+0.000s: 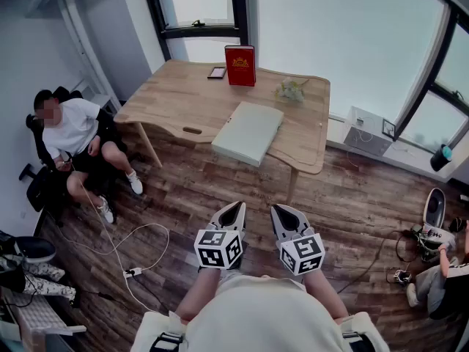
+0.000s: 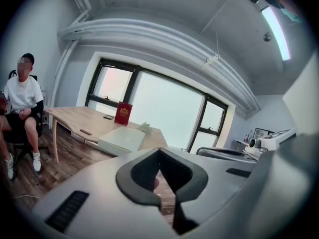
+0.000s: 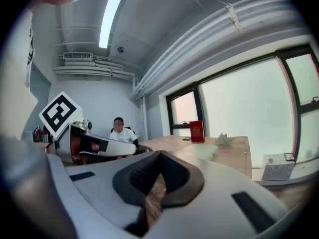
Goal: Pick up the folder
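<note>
1. Left tool (image 1: 234, 207) closed and empty; right tool (image 1: 283, 211) likewise, both well short of tabletop (image 1: 176, 94).
2. Folder (image 1: 248, 132) flat near tabletop's front edge, untouched.
3. Remaining, by judgement: approach, grip, lift.

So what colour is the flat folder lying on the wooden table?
Plain pale greenish-white. The folder shows best in the head view.

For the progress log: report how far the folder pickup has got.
Done: nothing yet. The pale green folder lies flat on the wooden table, untouched. In hand: nothing. The left tool and right tool are both shut and empty, held over the floor short of the table. Left: the whole job, which probably means approaching, opening a tool, gripping the folder and lifting it.
</note>
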Motion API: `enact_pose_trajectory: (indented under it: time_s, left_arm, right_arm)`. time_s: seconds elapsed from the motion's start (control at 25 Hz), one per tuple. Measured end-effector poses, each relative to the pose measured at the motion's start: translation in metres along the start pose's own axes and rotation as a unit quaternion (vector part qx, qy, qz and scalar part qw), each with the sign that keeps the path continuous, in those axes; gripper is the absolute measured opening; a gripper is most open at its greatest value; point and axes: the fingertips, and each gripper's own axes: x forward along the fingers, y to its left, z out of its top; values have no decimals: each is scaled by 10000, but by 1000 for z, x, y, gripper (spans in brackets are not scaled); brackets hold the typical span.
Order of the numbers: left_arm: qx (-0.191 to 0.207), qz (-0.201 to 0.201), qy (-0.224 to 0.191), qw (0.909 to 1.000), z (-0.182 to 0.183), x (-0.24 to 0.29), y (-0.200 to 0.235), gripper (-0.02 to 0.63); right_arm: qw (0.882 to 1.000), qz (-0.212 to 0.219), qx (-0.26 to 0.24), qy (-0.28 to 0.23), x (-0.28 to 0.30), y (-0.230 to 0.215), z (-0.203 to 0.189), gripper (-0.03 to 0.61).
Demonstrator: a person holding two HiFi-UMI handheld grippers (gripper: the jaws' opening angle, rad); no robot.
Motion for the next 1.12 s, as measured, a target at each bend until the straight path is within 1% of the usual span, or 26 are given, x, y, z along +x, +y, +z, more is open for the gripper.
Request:
enact_pose_trajectory:
  time_s: [0.12,0.28,0.52,0.64,0.76,0.92,1.12]
  left_arm:
    - [35,-34,-14,10000,-2,-2,-1,20]
    - [10,-49,115,9999,-6,-2,2,20]
    - [-99,12,258,9996,-16,3,5,20]
    - [-146,-5,261,9996,-18,6,4,20]
    - [-230,-62,178,9996,-18,4,3,20]
    - [-280,-83,113,9995,-17,-1,6,20]
    - [-302,-10,213,9993,-22,-3,14,20]
  right_arm:
    - [10000,-24,-21,60,-4,2,-1,18]
    - [9999,-112,107,71,-7,4,-4,18]
    - [9998,-116,44,184,-8,6,-10,18]
    - [9994,-150,249,189,-7,0,-13,18]
    - [9988,-136,451,114,-6,-4,-12,18]
    - [9994,-37,334,50,-5,0,-8,19]
    - [9995,94,294,77,-1,2,-7,18]
